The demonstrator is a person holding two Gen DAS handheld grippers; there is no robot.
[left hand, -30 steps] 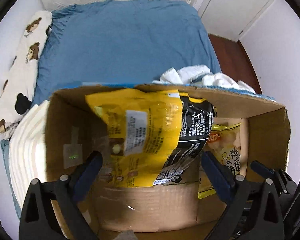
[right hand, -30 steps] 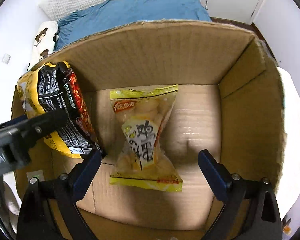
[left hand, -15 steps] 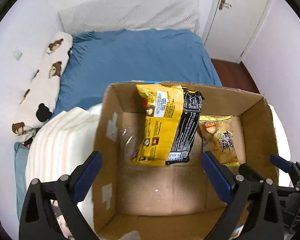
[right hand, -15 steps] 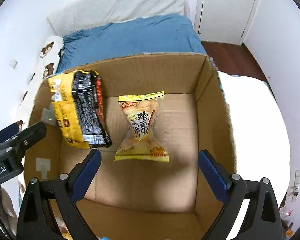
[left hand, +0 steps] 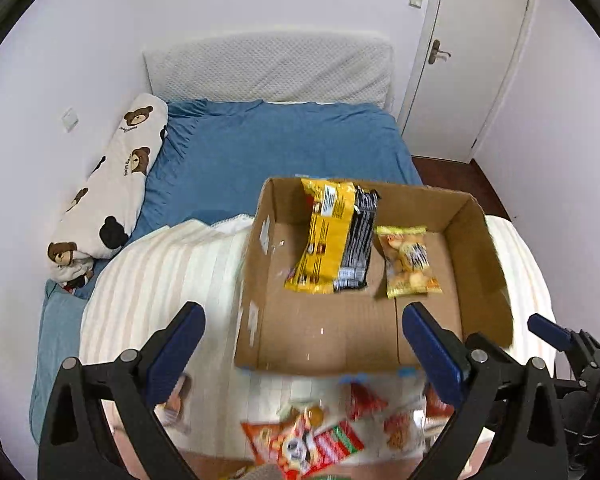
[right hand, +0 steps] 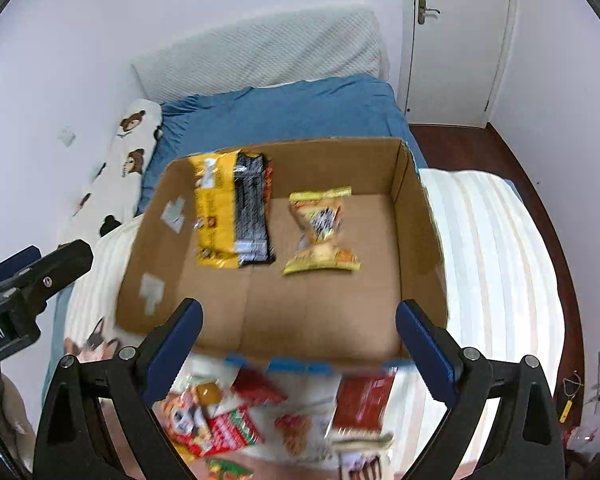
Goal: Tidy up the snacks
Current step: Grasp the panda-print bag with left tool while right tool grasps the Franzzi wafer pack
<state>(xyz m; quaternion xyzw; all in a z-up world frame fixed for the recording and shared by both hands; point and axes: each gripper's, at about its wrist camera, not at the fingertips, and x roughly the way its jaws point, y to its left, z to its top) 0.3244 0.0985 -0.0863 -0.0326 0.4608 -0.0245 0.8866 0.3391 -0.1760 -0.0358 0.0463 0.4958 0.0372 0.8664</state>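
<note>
An open cardboard box point(left hand: 256, 320) point(right hand: 420, 248) rests on a striped blanket on the bed. Inside it, a yellow-and-black snack pack point(left hand: 332, 240) point(right hand: 232, 212) leans against the far wall. A small yellow snack bag point(left hand: 408, 260) point(right hand: 320, 232) lies flat beside it on the box floor. Several loose red and orange snack packets point(left hand: 308, 440) point(right hand: 220, 420) lie on the blanket in front of the box. My left gripper point(left hand: 304, 344) and my right gripper point(right hand: 300, 340) both hover above the box's near edge, open and empty.
A blue mattress point(left hand: 268, 148), a bear-print pillow point(left hand: 112, 184) and a white headboard cushion point(left hand: 268, 68) lie beyond the box. A white door point(left hand: 472, 60) stands at the back right, with wooden floor point(right hand: 520, 168) along the bed's right side.
Both grippers have pulled up and back from inside the box. The yellow-and-black pack, near the left gripper a second ago, now rests in the box. The loose packets have come into view.
</note>
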